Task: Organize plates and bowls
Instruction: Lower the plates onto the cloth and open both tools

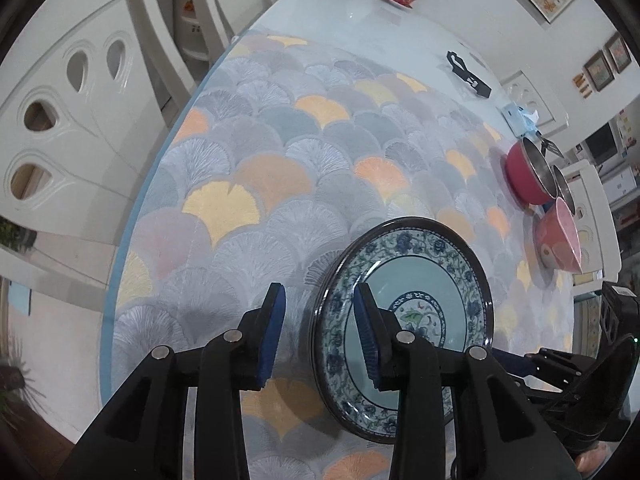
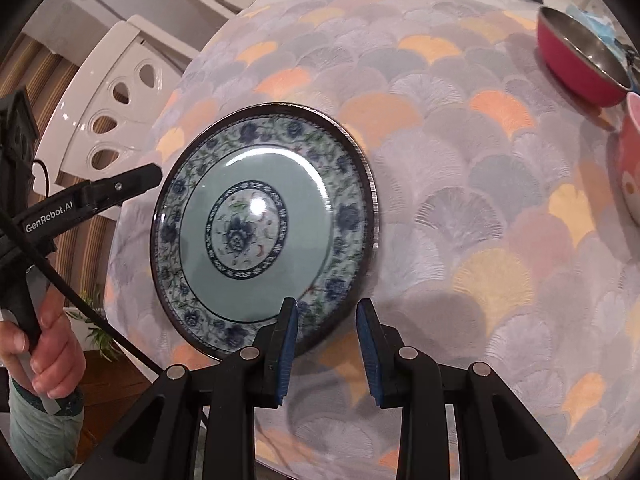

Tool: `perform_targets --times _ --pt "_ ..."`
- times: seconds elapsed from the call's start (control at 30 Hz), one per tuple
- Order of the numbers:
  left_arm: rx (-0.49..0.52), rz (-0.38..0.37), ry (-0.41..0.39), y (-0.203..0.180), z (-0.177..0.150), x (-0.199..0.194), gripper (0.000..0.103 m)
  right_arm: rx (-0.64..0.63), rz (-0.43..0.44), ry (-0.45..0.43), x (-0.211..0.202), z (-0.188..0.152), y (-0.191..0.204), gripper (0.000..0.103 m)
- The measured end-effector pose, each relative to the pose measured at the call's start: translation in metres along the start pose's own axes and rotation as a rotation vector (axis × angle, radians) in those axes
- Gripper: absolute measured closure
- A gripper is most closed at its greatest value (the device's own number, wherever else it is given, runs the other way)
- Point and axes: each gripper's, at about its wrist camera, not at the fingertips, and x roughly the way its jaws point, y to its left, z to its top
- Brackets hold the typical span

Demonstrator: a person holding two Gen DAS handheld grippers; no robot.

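Your right gripper [image 2: 326,340] straddles the near rim of the plate [image 2: 264,224], jaws narrow; whether the pads really pinch it is hard to tell from here. The plate lies near the table's edge on the cloth [image 2: 460,208], apparently atop a second plate. Your left gripper [image 1: 318,332] stands a little open over the plate's other rim, gripping nothing. Keep the plate level as you lift, then carry it wide of the red bowl [image 2: 576,60] and pink bowl [image 1: 560,236].

The round blue-and-white floral plate [image 2: 264,228] lies on the fan-patterned cloth-covered worktop [image 2: 460,208], ahead-left of the right gripper [image 2: 327,344]; the red metal-lined bowl [image 2: 576,56] sits far ahead-right, the pink bowl [image 2: 630,168] just beside it.
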Motion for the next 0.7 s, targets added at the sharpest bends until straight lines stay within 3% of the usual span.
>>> perform_targets --times 0.37,0.57,0.67,0.7 --pt "0.056 0.02 -0.057 -0.018 0.012 -0.02 0.07 0.032 -0.001 -0.058 -0.019 0.007 -0.005 0.072" --pt "0.13 0.0 -0.079 -0.043 0.02 -0.033 0.07 0.069 -0.03 -0.134 -0.048 0.014 -0.011 0.065" --pt "0.17 -0.021 -0.088 -0.06 0.026 -0.039 0.063 0.089 -0.054 -0.185 -0.069 0.016 -0.016 0.055" --pt "0.183 -0.029 -0.084 -0.066 0.026 -0.04 0.054 0.096 -0.061 -0.203 -0.075 0.016 -0.018 0.049"
